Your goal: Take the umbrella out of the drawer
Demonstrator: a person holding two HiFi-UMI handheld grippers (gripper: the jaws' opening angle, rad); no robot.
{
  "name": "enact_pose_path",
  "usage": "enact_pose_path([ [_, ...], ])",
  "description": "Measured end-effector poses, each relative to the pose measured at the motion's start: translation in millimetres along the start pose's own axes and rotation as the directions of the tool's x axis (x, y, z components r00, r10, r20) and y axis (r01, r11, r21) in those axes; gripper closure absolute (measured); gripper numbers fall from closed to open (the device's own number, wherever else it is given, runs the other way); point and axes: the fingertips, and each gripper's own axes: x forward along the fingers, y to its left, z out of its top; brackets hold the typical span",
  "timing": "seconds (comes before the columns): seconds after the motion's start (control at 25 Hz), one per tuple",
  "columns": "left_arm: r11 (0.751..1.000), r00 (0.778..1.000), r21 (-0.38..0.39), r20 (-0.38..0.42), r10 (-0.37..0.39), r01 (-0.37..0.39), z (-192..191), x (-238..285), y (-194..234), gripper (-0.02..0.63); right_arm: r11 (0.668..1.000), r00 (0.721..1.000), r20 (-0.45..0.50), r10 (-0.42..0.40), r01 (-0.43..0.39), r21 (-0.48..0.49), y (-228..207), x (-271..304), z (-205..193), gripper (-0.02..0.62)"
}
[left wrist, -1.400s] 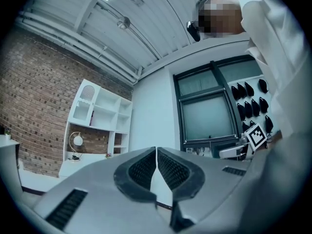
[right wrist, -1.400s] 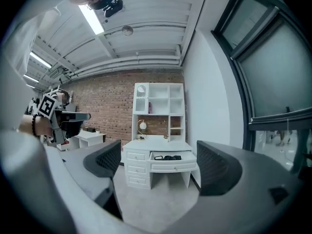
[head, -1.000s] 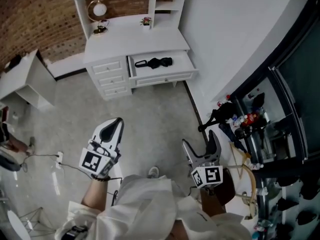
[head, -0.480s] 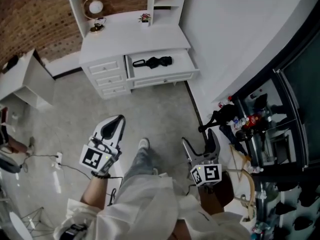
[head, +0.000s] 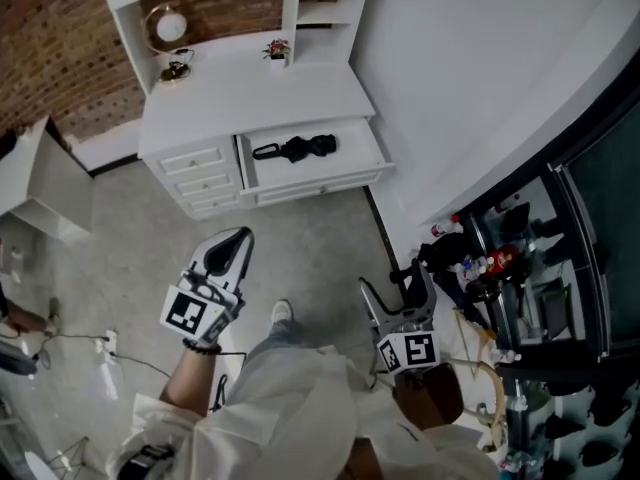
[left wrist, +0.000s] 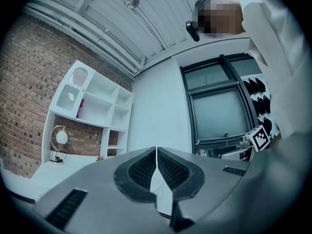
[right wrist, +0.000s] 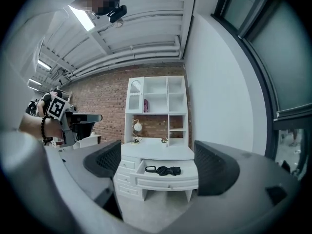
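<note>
While the left gripper (left wrist: 156,155) has its jaws pressed together on nothing, the right gripper (head: 398,288) is spread wide, also empty, both well apart from the desk (head: 260,93). The one black umbrella (head: 295,149) lies lengthwise in the single open drawer (head: 322,180), loop end pointing left.

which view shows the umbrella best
The head view: the black umbrella lies whole in the open drawer, seen from above. The right gripper view shows it smaller, side-on; the left gripper view misses it.
</note>
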Motion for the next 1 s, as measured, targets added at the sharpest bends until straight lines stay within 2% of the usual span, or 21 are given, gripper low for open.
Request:
enact_pose_path([
  [0.28,0.999,0.999,-0.010,0.009,-0.039,0.040,4,56,53,0.578,1.000,1.000,0.000,-0.008,0.008,-0.005,-8,76,12,0.117],
  [0.56,0.999,0.999,-0.032,-0.001,-0.038,0.038,-4,82,107,0.578,1.000,1.000,-0.003,-0.014,0.014,-0.009,-10,138,18,0.117],
  [1.0,0.999,0.999,-0.043,-0.022,-0.028,0.027,-17,128,143,0.578,1.000,1.000,-0.008,0.014,-0.014,0.000,-34,203,14,0.117],
])
